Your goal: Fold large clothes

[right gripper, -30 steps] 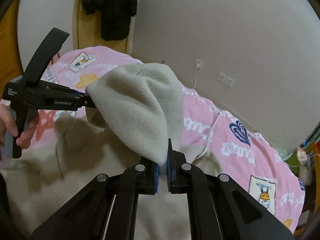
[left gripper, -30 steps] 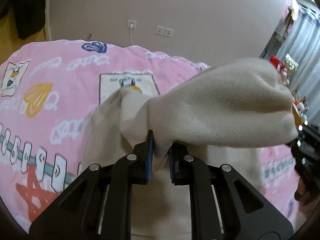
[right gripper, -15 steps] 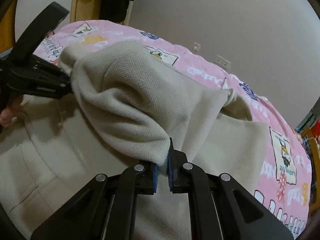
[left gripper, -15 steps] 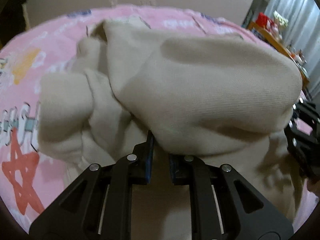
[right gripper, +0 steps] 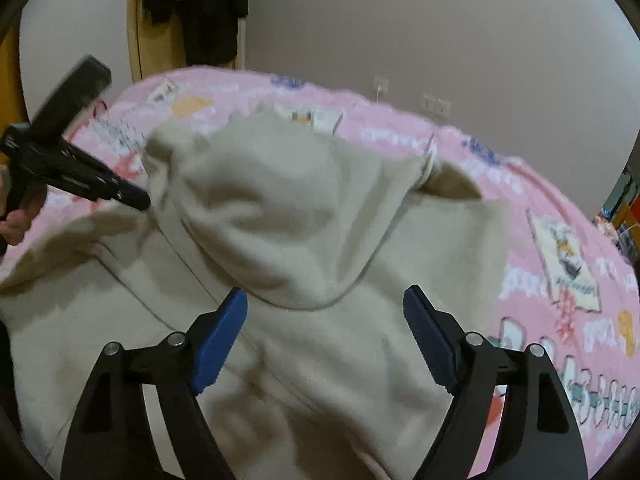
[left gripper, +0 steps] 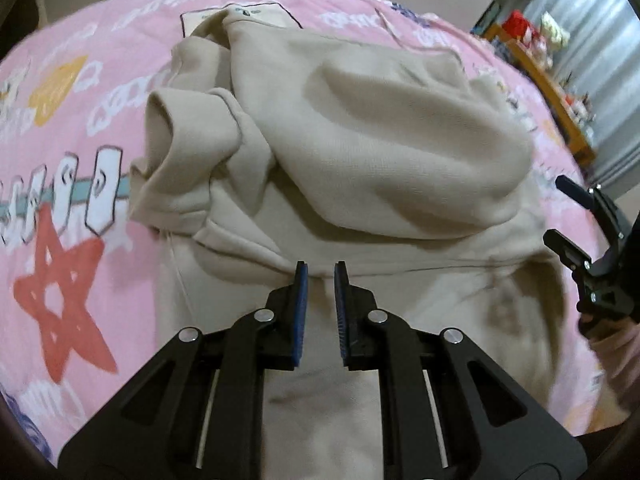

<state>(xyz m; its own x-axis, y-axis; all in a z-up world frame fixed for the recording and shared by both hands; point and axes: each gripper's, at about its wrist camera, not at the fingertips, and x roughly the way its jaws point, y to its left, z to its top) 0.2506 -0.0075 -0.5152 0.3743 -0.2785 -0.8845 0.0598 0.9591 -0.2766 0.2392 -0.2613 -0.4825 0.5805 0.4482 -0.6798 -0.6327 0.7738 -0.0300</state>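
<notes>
A large beige sweatshirt (left gripper: pixel 360 152) lies on the pink bed, its upper part folded over its lower part in a loose mound; it also shows in the right wrist view (right gripper: pixel 288 216). A cuffed sleeve (left gripper: pixel 180 132) sticks out at the left. My left gripper (left gripper: pixel 320 276) is slightly open with nothing between its jaws, just in front of the fold's edge. My right gripper (right gripper: pixel 325 300) is wide open and empty just above the cloth. It also shows at the right edge of the left wrist view (left gripper: pixel 576 232).
The pink printed bedspread (left gripper: pixel 72 184) surrounds the garment. A wall with sockets (right gripper: pixel 436 104) stands behind the bed. Dark clothes (right gripper: pixel 192 4) hang at the far left. A cluttered wooden shelf (left gripper: pixel 544 76) is at the right.
Both grippers have let go of the beige fold they were holding. The fold has dropped onto the rest of the garment. The right gripper opened wide; the left opened a little.
</notes>
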